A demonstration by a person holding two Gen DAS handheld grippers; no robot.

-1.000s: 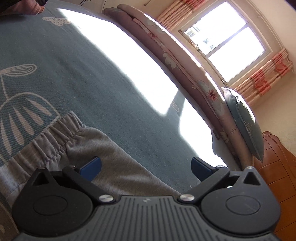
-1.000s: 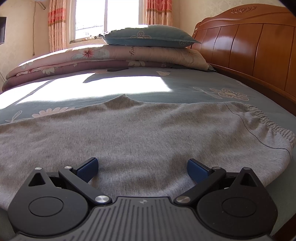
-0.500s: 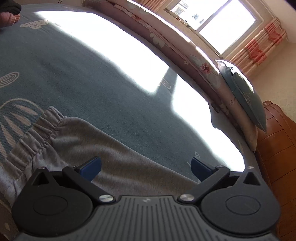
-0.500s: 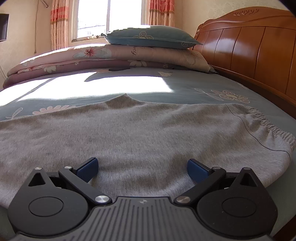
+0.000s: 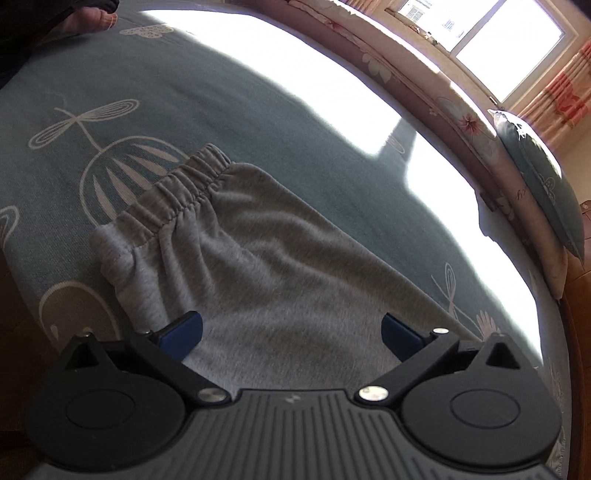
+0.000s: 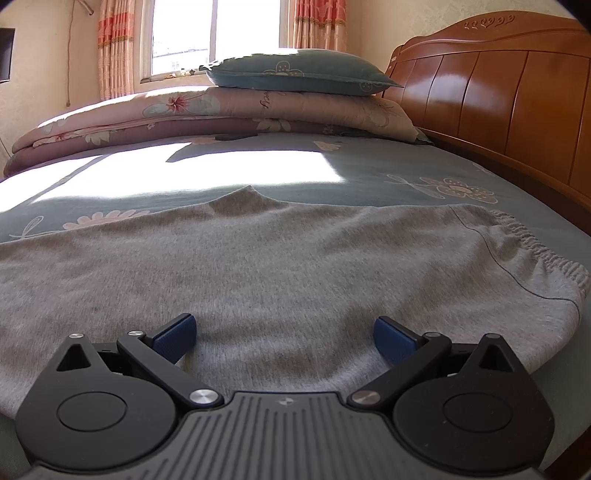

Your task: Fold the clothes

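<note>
Grey sweatpants (image 6: 258, 258) lie flat across the teal bedspread (image 6: 369, 173). Their elastic waistband (image 6: 546, 254) is at the right in the right wrist view. A leg end with an elastic cuff (image 5: 177, 195) shows in the left wrist view. My left gripper (image 5: 291, 332) is open just above the grey leg fabric, a short way back from the cuff. My right gripper (image 6: 284, 334) is open too, low over the near edge of the pants body. Nothing is between either pair of blue pads.
A folded floral quilt (image 6: 221, 114) with a teal pillow (image 6: 295, 72) on top lies along the far side under the window. A wooden headboard (image 6: 498, 96) stands at the right. A person's foot (image 5: 92, 14) rests on the bed at the far left corner.
The left gripper has swung towards the cuffed leg end, and more of the grey leg now lies in front of it. The right gripper has hardly moved.
</note>
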